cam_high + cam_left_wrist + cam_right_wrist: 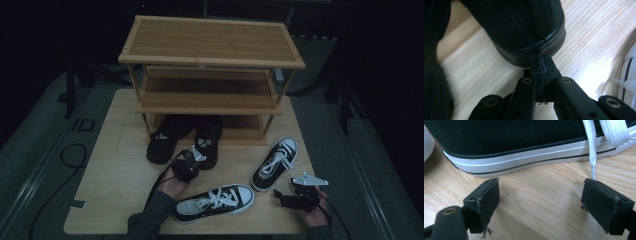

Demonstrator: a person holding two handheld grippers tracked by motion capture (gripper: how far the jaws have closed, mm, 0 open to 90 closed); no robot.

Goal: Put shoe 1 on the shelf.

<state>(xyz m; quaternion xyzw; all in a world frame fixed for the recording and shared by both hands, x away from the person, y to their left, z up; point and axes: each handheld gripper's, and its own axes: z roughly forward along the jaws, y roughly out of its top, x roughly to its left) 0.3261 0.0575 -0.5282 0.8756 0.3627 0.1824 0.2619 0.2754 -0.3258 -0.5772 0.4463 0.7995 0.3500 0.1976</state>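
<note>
High view has the left gripper [196, 156], jaws together on nothing, touching the black shoe [207, 145] by the rack [210, 75], so push gently and straight, while the right gripper [286, 196] waits, jaws apart, near the table's [110, 170] front right corner.

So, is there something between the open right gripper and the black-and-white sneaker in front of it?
Nothing visible. The right gripper faces the side of the sneaker across bare table; only a loose white lace hangs near one jaw.

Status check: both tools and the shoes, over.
Left tool shut, tips against black shoe heel. Right tool open, short of white-soled sneaker. Loose lace dangling near one jaw.
</note>
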